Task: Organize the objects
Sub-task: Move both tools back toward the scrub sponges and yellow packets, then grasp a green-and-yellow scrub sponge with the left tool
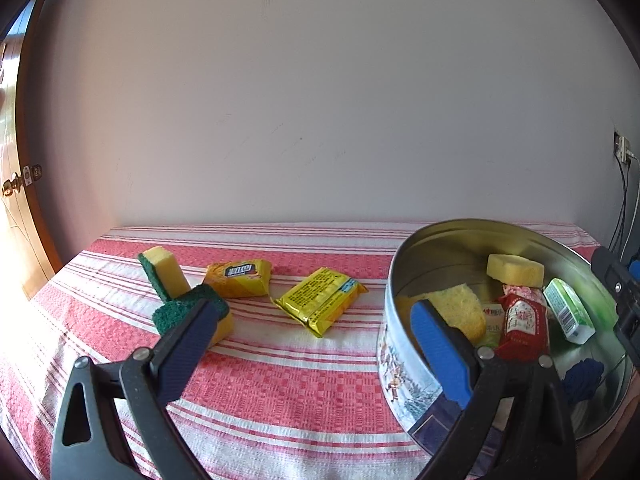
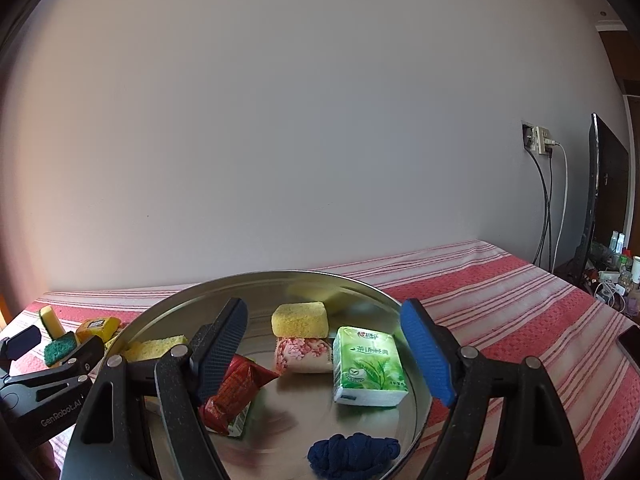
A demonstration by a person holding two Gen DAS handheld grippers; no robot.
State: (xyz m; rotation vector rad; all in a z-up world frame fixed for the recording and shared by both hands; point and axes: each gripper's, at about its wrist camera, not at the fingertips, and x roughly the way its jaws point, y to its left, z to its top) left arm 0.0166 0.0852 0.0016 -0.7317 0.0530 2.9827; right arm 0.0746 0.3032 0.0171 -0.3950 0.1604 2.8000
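The left tongs (image 1: pixel 316 320) hang level and spread wide, empty, above the striped worktop (image 1: pixel 280 380), one finger over the round tin (image 1: pixel 400 352). The right tongs (image 2: pixel 324 344) gape wide and empty over its contents: tissue pack (image 2: pixel 368 368), red packet (image 2: pixel 236 392), blue cloth (image 2: pixel 354 454).

A plain pale wall (image 2: pixel 304 120) is seen behind a table covered by a red-and-white striped cloth (image 2: pixel 520 300). At three o'clock, a socket (image 2: pixel 538 140) with hanging cables is mounted; at nine o'clock, a sunlit wooden door (image 1: pixel 16 216) is seen.
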